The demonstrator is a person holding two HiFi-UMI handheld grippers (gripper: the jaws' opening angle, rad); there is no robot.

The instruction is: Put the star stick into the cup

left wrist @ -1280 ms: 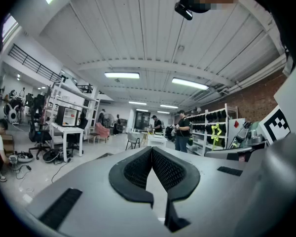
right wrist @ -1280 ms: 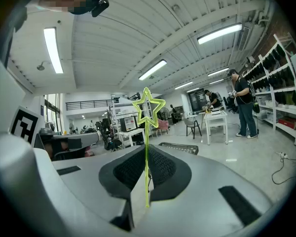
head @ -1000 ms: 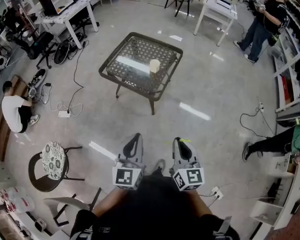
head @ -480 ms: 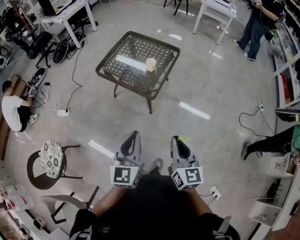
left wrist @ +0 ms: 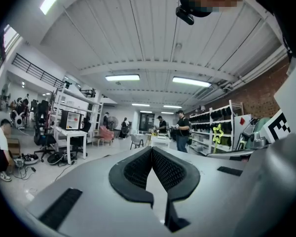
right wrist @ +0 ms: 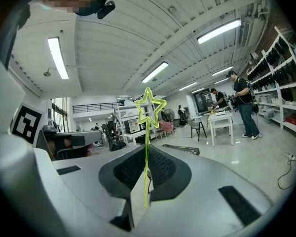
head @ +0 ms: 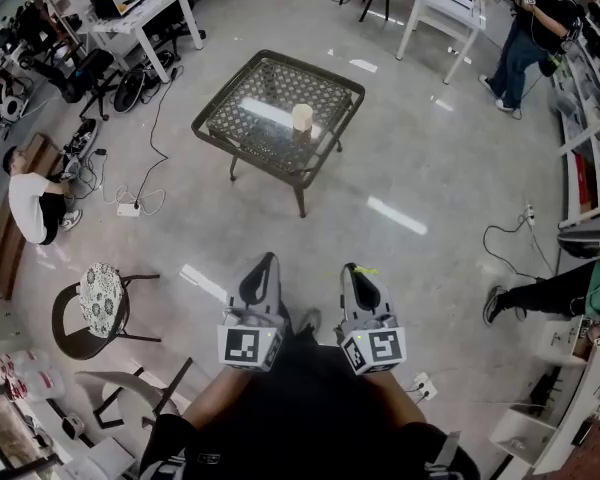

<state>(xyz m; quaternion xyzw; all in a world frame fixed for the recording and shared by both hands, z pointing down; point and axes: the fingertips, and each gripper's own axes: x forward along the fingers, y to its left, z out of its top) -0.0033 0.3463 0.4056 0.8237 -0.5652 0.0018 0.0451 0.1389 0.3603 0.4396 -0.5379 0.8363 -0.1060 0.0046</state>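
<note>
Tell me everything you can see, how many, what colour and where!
star stick: one, yellow-green, in the right tongs
cup: one, cream, on the table
table: one, dark mesh, mid-floor
chair: one, black, patterned seat, lower left
left desk: one, white, far left
right desk: one, white, far right
crouching person: one, white shirt, left edge
standing person: one, black top, far right
person in green: one, right edge
left tongs: one, grey, shut, empty
right tongs: one, grey, shut on the star stick

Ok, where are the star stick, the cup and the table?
star stick (right wrist: 146,137): right gripper view, on its stem just below the star.
cup (head: 302,117): head view, on its side wall.
table (head: 260,88): head view, on the bare mesh top.
</note>
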